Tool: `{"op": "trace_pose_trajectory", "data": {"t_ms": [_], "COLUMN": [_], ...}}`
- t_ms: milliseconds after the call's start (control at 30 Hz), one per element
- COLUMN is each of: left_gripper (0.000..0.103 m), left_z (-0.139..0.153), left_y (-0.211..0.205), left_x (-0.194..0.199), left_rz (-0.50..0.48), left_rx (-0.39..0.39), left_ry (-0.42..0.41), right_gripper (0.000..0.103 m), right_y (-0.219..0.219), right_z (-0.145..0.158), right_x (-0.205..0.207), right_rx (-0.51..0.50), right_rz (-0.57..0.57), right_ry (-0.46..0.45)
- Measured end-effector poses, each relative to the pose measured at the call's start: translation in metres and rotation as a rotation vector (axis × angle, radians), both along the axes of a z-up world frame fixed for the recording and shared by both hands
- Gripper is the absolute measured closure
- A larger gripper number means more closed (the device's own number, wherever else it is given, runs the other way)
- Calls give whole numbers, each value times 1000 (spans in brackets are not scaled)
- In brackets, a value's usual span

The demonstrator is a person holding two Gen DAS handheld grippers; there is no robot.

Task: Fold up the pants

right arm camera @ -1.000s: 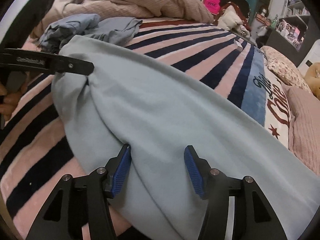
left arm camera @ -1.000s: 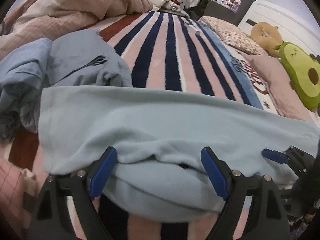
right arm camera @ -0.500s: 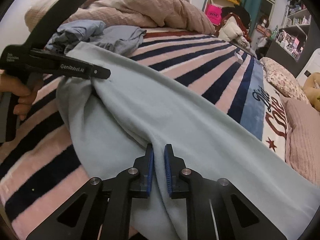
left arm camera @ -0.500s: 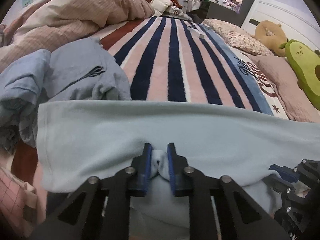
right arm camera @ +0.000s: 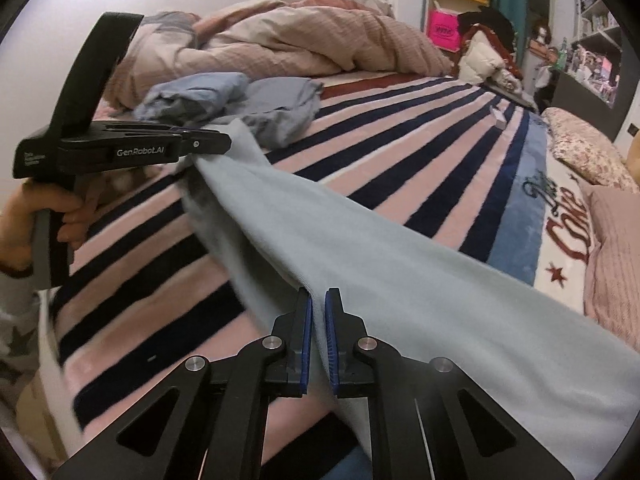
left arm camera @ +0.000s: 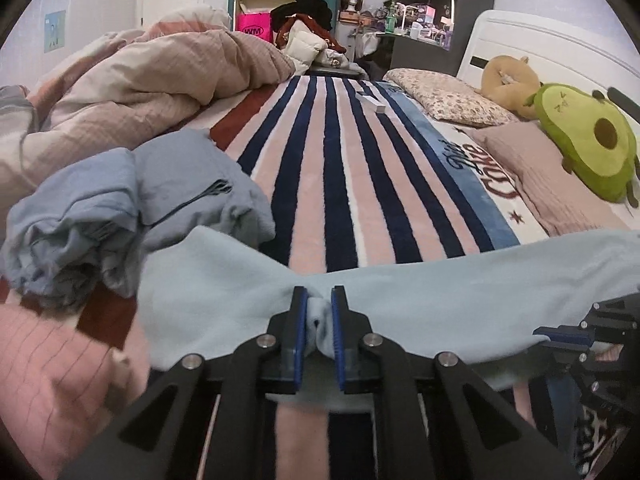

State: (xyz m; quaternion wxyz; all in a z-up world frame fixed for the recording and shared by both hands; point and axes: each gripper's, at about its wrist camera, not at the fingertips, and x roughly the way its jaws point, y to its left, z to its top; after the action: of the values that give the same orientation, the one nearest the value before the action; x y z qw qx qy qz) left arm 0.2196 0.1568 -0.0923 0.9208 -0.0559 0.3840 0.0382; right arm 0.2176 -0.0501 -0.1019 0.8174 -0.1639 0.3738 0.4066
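Across the striped bed (left arm camera: 320,184), I now have my left gripper (left arm camera: 318,320) and right gripper (right arm camera: 317,320), both open a second ago, clenched on the pale blue pants (right arm camera: 400,280), lifting their near edge to begin the fold.

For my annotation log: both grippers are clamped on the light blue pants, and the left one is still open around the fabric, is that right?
Not quite. The left gripper is shut on the light blue pants, as the left wrist view shows. The right gripper is likewise clamped on the pants.
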Motion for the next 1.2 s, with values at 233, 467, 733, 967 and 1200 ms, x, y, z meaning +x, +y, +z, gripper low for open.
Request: {"op": "trace_pose_trajectory", "data": {"t_ms": [233,467,733,967,1200], "left_gripper": [88,46,36,31,31], "left_z": [-41,-43,-4,19,24], "left_y": [5,21,-8,-48,-84], "left_x": [-10,-27,-40,-32,-29], "left_rz": [11,117,34,-66,-125], "left_rx": [2,58,15,-37,-28], "left_ry": [125,113,-3,-61,-63], "right_gripper": [99,78,47,44,44], "right_y": [4,-23,-149,-313,-419], "right_z": [-24,-34,20,60,89], "right_x": [-18,-20,-36,-55,-60], "right_rx": [-69,-55,71,154,79], "right_rz": [15,-37,-290,-699,-953], "right_ry": [53,119,81,-7,-202]}}
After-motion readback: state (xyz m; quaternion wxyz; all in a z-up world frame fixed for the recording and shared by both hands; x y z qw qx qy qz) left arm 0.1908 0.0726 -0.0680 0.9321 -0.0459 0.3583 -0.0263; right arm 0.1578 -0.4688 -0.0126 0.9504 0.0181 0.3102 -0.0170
